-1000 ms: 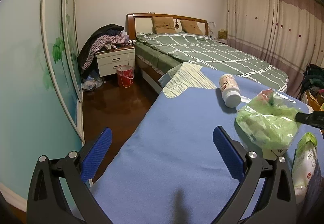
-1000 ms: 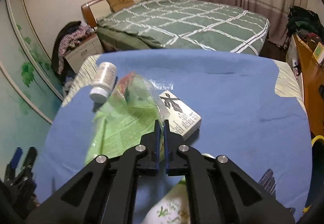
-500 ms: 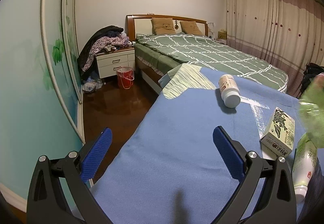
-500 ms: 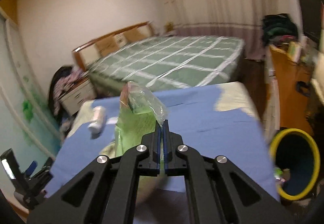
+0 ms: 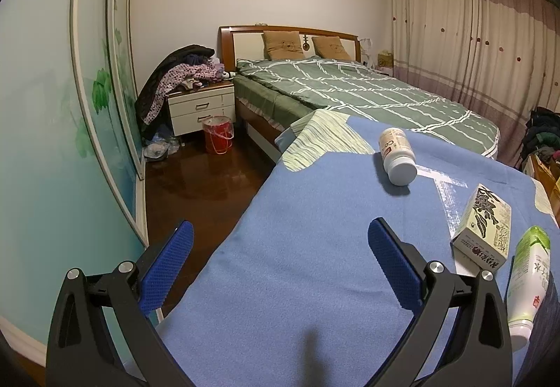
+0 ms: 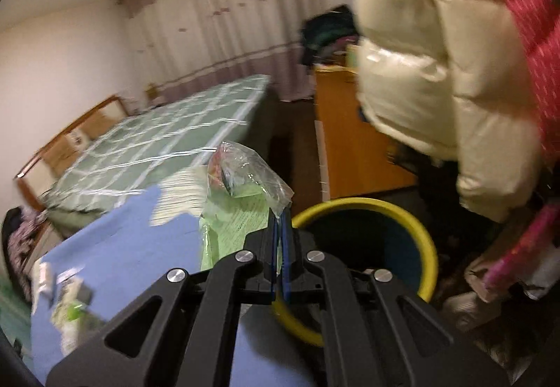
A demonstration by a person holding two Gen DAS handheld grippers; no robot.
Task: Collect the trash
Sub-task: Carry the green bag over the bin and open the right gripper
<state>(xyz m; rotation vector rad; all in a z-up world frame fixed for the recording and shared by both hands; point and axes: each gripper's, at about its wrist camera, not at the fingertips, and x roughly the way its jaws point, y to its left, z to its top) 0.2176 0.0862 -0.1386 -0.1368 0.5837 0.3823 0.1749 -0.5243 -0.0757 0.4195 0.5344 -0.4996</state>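
Jaws of the right gripper (image 6: 279, 229) are shut tight on the green plastic bag (image 6: 241, 198). A second ago the bag lay on the blue blanket (image 5: 297, 264); now it is up in the air, just left of the yellow-rimmed bin (image 6: 425, 247) (a drop looks close). The left gripper (image 5: 280, 257) hangs wide open, holding nothing. Far right of it lie the white bottle (image 5: 397, 156), the box (image 5: 484, 226) and the green bottle (image 5: 528, 278), still to collect.
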